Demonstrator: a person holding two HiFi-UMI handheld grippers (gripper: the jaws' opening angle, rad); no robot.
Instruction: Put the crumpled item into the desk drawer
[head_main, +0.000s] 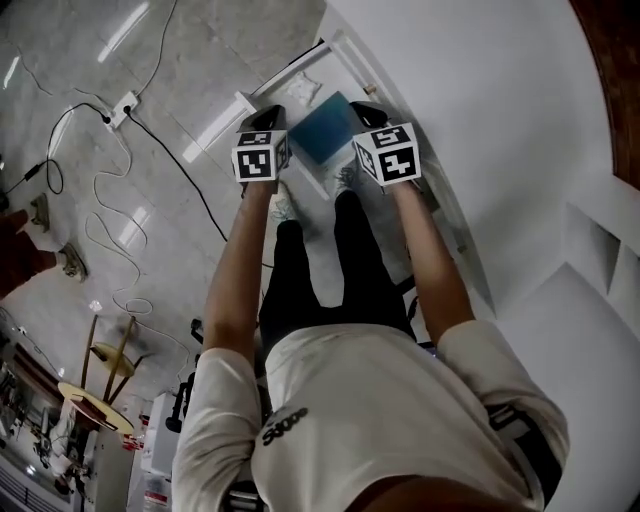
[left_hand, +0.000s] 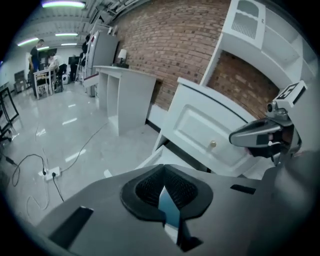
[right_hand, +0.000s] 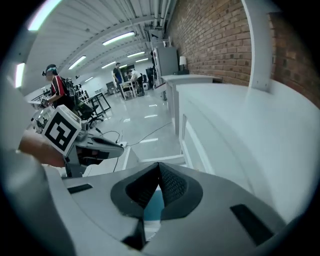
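A blue item (head_main: 325, 128) lies in the open white drawer (head_main: 300, 62) below the white desk (head_main: 480, 120). I cannot tell from here whether it is crumpled. My left gripper (head_main: 266, 118) hovers at the item's left edge and my right gripper (head_main: 368, 112) at its right edge. In the left gripper view the jaws meet at their tips, and a sliver of the blue item (left_hand: 167, 210) shows below them. The right gripper view shows the same: jaws together, with the blue item (right_hand: 152, 207) underneath. Neither gripper visibly holds anything.
A power strip (head_main: 122, 108) with trailing cables lies on the glossy floor to the left. A white drawer front with a small knob (left_hand: 212, 145) faces the left gripper. White shelving (head_main: 600, 250) stands at the right. People and tables are far off in the hall.
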